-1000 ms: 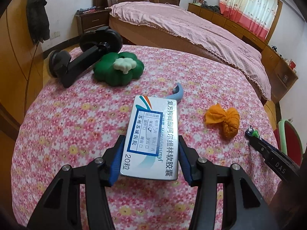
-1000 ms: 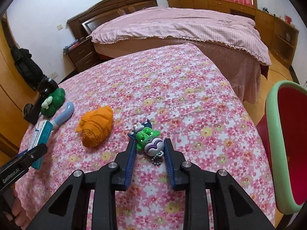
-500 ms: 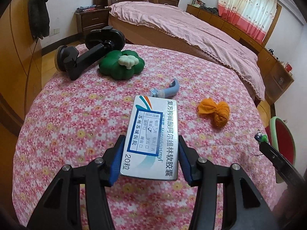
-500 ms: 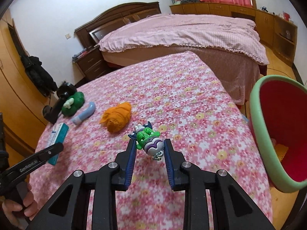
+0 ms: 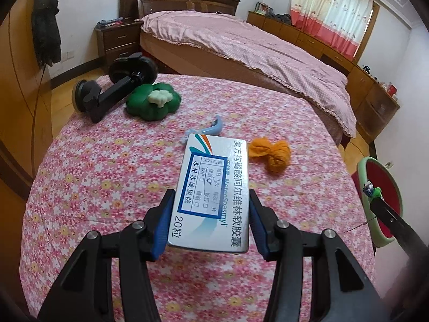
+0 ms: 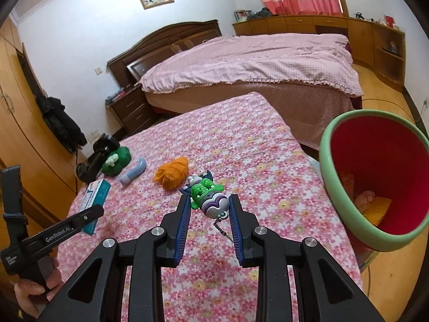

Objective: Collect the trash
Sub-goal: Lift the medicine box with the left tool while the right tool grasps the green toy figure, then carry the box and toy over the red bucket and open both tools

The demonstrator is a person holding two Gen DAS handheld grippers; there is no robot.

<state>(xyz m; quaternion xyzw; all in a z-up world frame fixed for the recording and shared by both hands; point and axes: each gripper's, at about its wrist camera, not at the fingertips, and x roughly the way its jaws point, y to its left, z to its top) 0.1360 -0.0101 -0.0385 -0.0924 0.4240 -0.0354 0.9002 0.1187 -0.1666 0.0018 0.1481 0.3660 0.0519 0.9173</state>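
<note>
**Both tools loaded above the flowered table**

Left wrist view: the left tool (image 5: 211, 220) is seen clamped on a white medicine box (image 5: 213, 194), its blue pads pressed against the box's long sides, with the box raised clear of the table (image 5: 107, 187). A blue curved piece (image 5: 211, 130) is half hidden behind the box's far end at 12 o'clock. An orange cloth bundle (image 5: 270, 153) lies at 1 o'clock, a green clover-shaped toy (image 5: 153, 101) and a black stand (image 5: 112, 92) at 11 o'clock near the far left edge. Open cloth is left at 9 o'clock. At 3 o'clock the right tool's tip is seen in front of a bin (image 5: 375, 241) that is cut off by the picture's edge.

Right wrist view: the right tool (image 6: 209, 210) is seen closed on a small green and purple keychain figure (image 6: 207, 196), its bead chain hanging between the fingers. The red bin with green rim (image 6: 325, 150) stands beyond the table's right edge at 3 o'clock; its contents are hard to make out. The left tool, box and a hand (image 6: 29, 295) appear at 8 o'clock, partly cut off.
</note>
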